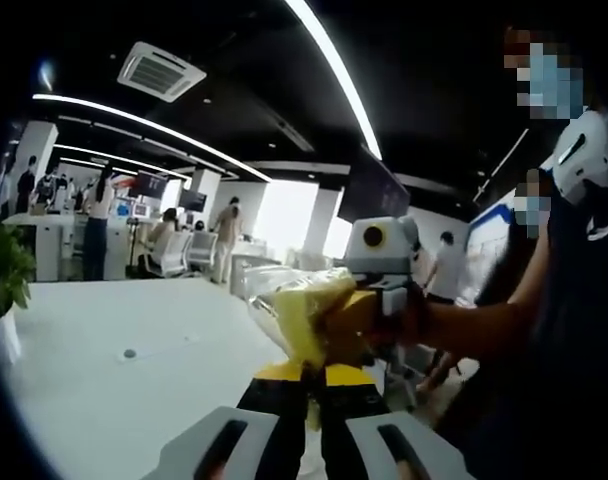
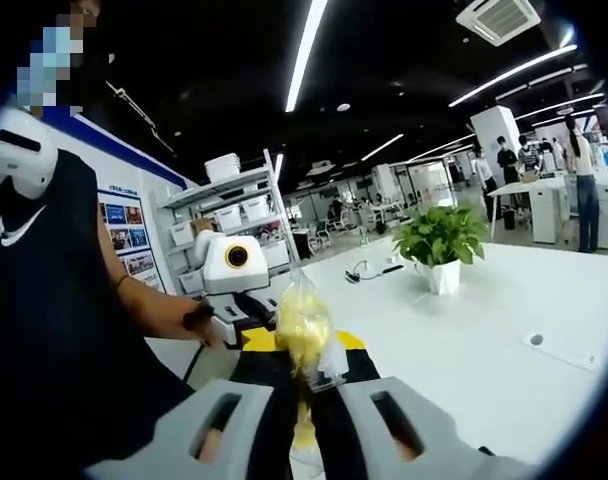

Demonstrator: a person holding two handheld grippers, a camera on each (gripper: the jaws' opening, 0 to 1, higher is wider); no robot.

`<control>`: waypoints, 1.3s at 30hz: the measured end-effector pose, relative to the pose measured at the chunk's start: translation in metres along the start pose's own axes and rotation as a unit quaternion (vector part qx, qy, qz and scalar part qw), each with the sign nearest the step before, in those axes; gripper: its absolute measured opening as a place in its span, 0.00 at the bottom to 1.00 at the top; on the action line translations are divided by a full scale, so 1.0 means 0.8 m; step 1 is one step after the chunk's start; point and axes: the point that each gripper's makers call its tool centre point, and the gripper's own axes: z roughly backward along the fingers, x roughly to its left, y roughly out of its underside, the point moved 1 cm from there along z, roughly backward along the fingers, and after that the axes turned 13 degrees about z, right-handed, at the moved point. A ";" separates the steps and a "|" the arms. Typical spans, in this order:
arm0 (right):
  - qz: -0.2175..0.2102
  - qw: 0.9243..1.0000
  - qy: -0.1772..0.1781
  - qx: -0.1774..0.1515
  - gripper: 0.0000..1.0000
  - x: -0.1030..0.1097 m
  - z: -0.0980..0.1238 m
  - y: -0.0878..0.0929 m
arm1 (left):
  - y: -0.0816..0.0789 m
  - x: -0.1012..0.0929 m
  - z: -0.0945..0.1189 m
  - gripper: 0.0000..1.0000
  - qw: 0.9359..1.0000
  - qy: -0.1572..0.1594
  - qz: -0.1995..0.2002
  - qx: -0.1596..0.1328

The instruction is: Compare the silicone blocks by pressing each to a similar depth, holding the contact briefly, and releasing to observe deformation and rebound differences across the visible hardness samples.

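1. Nearest the lens in the left gripper view, the left gripper (image 1: 312, 385) is rising from 6 o'clock, its black-and-yellow jaws clenched on the lower edge of a clear crinkly plastic bag with something yellow inside (image 1: 304, 310). I'm guessing the yellow stuff is the silicone samples, but the contents are too blurry to call.

2. The right gripper (image 2: 304, 395) is doing the same from its own 6 o'clock: jaws pinched on the same see-through bag (image 2: 304, 330), which is standing up at the middle of that view.

3. So the bag is hanging in the air between the two tools, each one facing the other. The opposite gripper is showing at about 3 o'clock in the left view (image 1: 382, 262) and 9 o'clock in the right view (image 2: 234, 270), with the person's forearm (image 1: 484, 325) behind it.

4. My read on why it's held like this: both ends gripped means the bag is being pulled open or steadied to get the blocks out. Pressing isn't starting yet.

5. The big white table (image 2: 504, 330) is sitting under it all, with a small green potted plant (image 2: 442, 245) at roughly 1 o'clock in the right view. That's probably where the blocks need to land.
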 end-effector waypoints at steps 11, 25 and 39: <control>0.008 1.000 -0.001 -0.004 0.00 0.001 -0.008 -0.001 | -0.001 0.002 0.006 0.00 1.000 -0.006 0.006 0.004; 0.003 1.000 0.001 -0.014 0.00 0.001 -0.009 -0.002 | -0.003 0.003 0.009 0.01 1.000 -0.005 0.013 -0.001; 0.009 1.000 0.003 -0.020 0.00 0.000 -0.005 -0.005 | -0.006 0.004 0.006 0.01 1.000 -0.003 0.005 -0.002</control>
